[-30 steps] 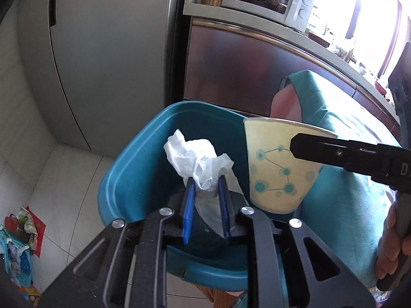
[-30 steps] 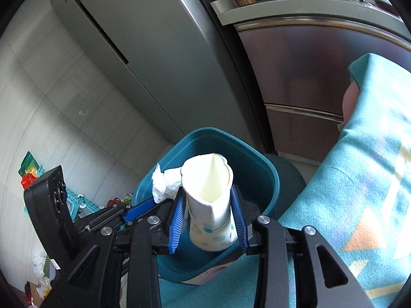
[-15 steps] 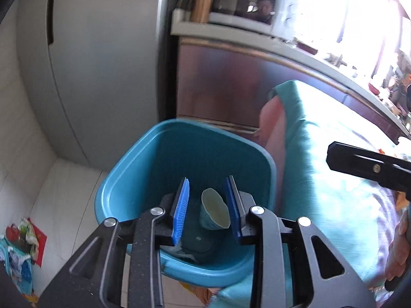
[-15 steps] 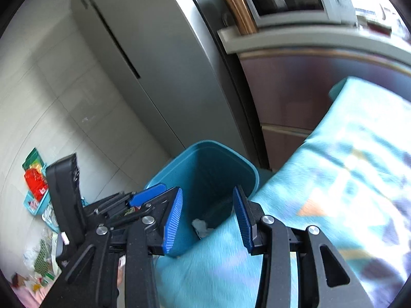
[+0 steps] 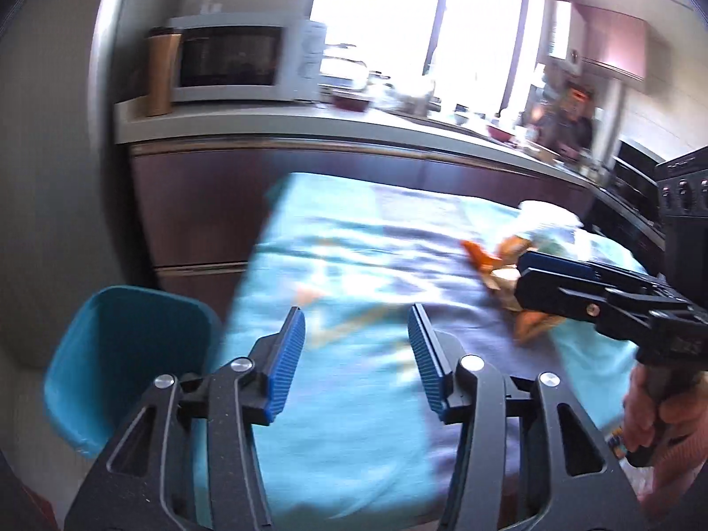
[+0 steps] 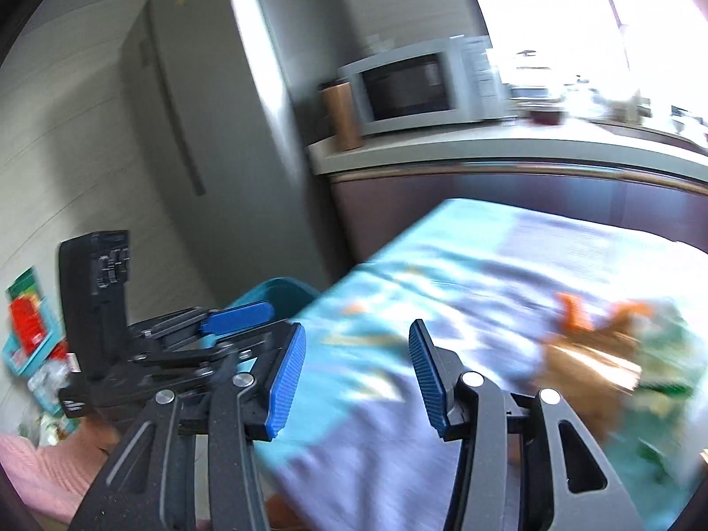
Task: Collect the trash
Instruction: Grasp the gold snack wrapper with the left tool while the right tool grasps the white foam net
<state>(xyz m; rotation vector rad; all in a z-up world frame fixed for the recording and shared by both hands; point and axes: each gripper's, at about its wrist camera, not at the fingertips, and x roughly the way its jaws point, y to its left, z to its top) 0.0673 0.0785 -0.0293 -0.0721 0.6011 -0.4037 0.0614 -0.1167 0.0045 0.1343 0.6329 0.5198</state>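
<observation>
Strong daylight pours through the tall far window [image 5: 420, 31], blown out to white glare in both views. Motion blur smears the turquoise patterned tablecloth [image 5: 354, 265] and the orange and brown litter [image 6: 588, 345] on it. Fisheye curvature bends the edges, and the corners fall dark.
</observation>
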